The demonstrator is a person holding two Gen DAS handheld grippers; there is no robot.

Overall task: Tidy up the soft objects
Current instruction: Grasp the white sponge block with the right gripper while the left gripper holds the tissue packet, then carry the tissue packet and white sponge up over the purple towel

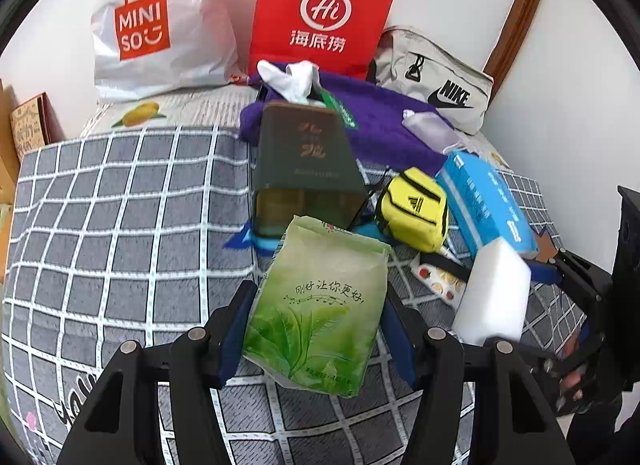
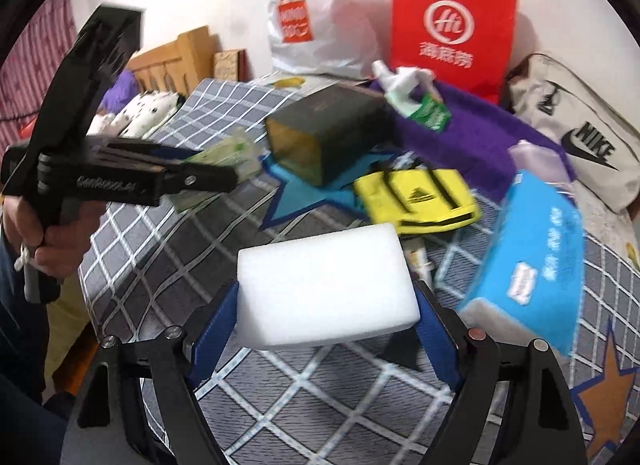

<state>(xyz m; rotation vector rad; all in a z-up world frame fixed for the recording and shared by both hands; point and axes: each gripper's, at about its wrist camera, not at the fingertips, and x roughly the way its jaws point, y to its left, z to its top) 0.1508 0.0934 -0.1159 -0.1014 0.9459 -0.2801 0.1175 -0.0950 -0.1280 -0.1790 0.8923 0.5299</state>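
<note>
My left gripper [image 1: 318,329] is shut on a green tissue pack [image 1: 320,305], held upright above the grey checked blanket [image 1: 120,225]. From the right wrist view the same tissue pack [image 2: 228,157] shows at the left, in the left gripper [image 2: 208,177] held by a hand [image 2: 48,241]. My right gripper [image 2: 326,329] is shut on a white foam block [image 2: 324,285], its blue pads pressing both ends. That foam block [image 1: 494,293] sits at the right in the left wrist view.
On the bed lie a dark green box [image 1: 304,169], a yellow pouch [image 1: 412,213], a blue tissue box [image 1: 488,201], a purple towel [image 1: 384,121] and a grey Nike bag [image 1: 436,77]. A white Miniso bag [image 1: 160,25] and a red paper bag [image 1: 320,13] stand against the wall.
</note>
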